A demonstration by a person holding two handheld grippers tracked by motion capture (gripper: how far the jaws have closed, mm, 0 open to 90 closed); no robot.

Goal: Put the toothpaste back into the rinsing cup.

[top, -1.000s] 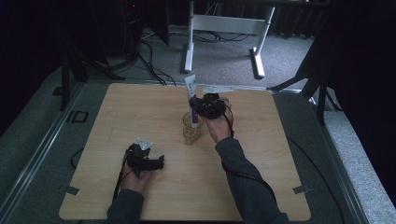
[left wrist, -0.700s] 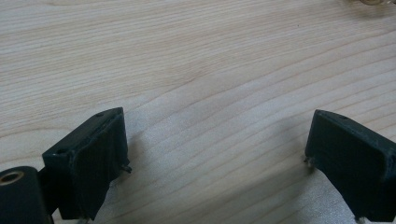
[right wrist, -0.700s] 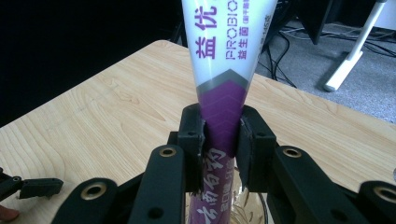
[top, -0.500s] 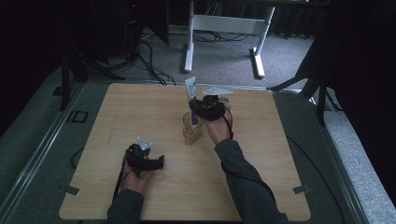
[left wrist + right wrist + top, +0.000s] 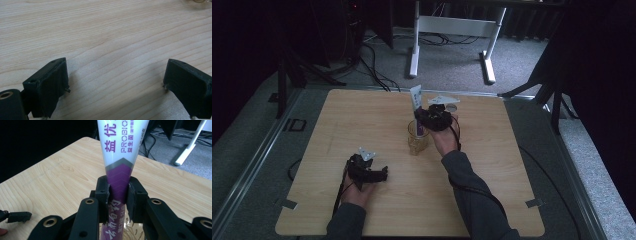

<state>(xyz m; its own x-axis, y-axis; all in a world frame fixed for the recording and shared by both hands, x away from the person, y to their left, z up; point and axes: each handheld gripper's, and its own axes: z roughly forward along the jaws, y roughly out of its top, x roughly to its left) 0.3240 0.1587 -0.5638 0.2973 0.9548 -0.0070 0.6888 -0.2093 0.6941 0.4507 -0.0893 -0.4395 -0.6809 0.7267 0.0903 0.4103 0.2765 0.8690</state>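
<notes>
A white and purple toothpaste tube [image 5: 120, 157] stands upright with its lower end inside a clear glass cup [image 5: 417, 142] near the middle of the wooden table [image 5: 337, 115]. My right gripper [image 5: 424, 119] is shut on the tube's purple part, just above the cup's rim; its pads [image 5: 106, 195] press the tube from both sides. The tube's flat white end [image 5: 415, 96] points up. My left gripper [image 5: 379, 174] rests low on the table at the front left, open, with bare wood between its fingers [image 5: 53, 82].
A small round lid or coin [image 5: 451, 107] lies on the table behind the right gripper. Beyond the far edge stand a white desk frame [image 5: 452, 30] and cables on grey carpet. A glass rim [image 5: 197, 1] peeks in at the top right of the left gripper view.
The right gripper with the tube has stayed over the cup, shifting only slightly. The left gripper has not moved.
</notes>
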